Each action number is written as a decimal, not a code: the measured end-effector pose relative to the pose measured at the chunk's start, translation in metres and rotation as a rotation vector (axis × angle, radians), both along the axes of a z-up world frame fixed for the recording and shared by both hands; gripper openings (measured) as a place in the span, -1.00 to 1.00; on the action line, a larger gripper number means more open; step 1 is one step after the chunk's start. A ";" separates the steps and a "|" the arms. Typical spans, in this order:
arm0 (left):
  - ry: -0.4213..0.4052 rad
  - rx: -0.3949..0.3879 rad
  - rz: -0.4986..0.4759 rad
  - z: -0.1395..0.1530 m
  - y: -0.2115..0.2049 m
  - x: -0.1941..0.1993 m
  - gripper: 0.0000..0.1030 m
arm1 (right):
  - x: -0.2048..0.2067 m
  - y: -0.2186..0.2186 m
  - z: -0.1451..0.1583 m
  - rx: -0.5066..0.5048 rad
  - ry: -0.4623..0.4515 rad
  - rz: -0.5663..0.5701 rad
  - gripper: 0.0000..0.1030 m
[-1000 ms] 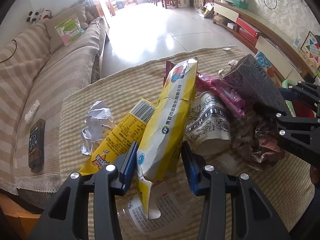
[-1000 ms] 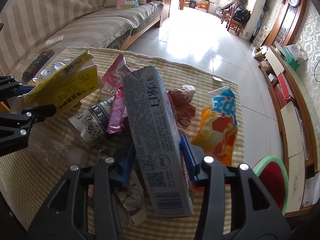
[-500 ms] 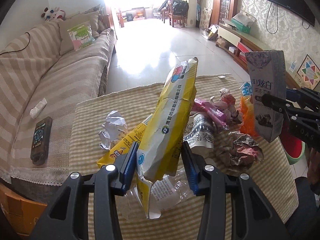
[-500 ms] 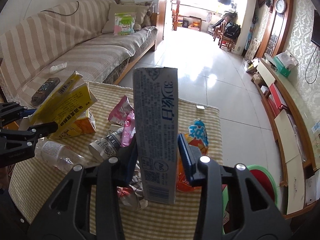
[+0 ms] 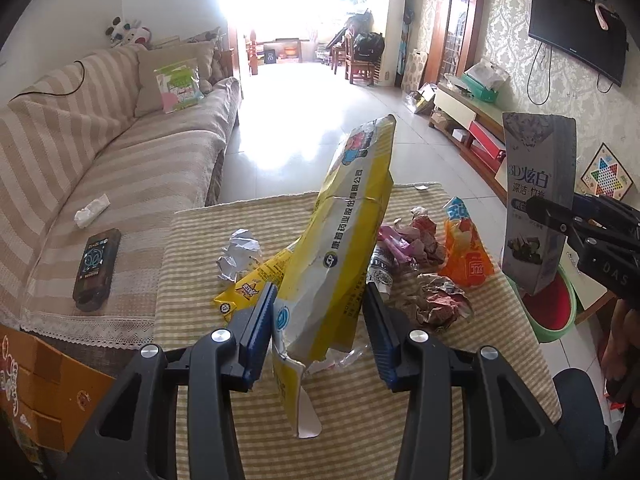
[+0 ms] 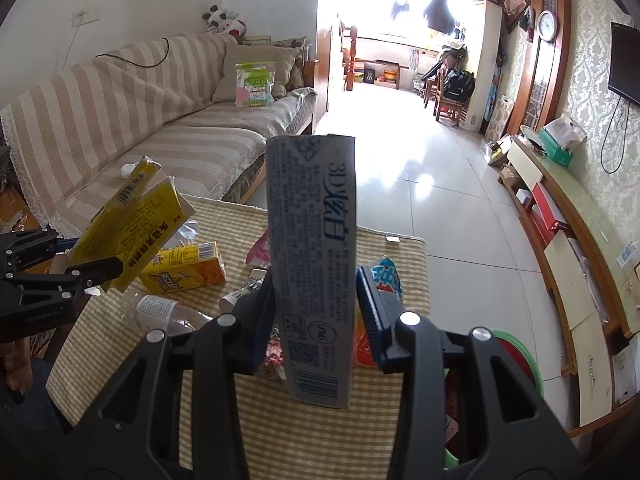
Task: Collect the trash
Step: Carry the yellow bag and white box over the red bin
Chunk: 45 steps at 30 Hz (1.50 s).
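Left gripper (image 5: 318,330): clamped on the yellow packet (image 5: 340,248), which stands tilted between both pads, clear of the table (image 5: 200,248).
Right gripper (image 6: 316,310): clamped on the grey toothpaste box (image 6: 314,248), upright between the pads.
Remaining litter: orange wrapper (image 5: 466,254), crumpled foil (image 5: 238,254), yellow carton (image 6: 186,272) on the cloth.

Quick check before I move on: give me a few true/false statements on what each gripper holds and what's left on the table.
1. The left gripper holds a yellow bag. True.
2. The right gripper is empty. False: it is shut on a grey box.
3. An orange wrapper lies on the table. True.
4. The grey box rests on the table. False: it is held up above it.
5. A phone lies on the table. False: it is on the sofa.
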<state>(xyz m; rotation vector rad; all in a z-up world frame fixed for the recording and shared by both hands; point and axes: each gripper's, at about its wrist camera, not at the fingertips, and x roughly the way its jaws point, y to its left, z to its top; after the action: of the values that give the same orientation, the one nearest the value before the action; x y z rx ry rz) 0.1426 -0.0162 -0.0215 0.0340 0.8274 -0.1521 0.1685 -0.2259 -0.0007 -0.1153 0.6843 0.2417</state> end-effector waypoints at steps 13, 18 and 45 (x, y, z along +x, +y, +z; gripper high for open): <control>-0.047 -0.020 0.021 0.009 -0.006 -0.037 -0.20 | -0.041 -0.026 0.006 0.045 -0.009 -0.035 -0.25; -0.064 -0.024 0.011 0.013 -0.017 -0.040 -0.20 | -0.045 -0.037 0.003 0.066 -0.009 -0.051 -0.25; -0.027 -0.054 -0.255 0.024 -0.188 0.006 -0.20 | -0.052 -0.188 -0.006 0.166 -0.022 -0.301 -0.25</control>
<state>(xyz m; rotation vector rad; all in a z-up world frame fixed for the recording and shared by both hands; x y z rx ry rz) 0.1490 -0.2046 0.0029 0.0909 0.7895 -0.4128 0.1161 -0.4139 -0.0065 0.1434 0.6483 0.0071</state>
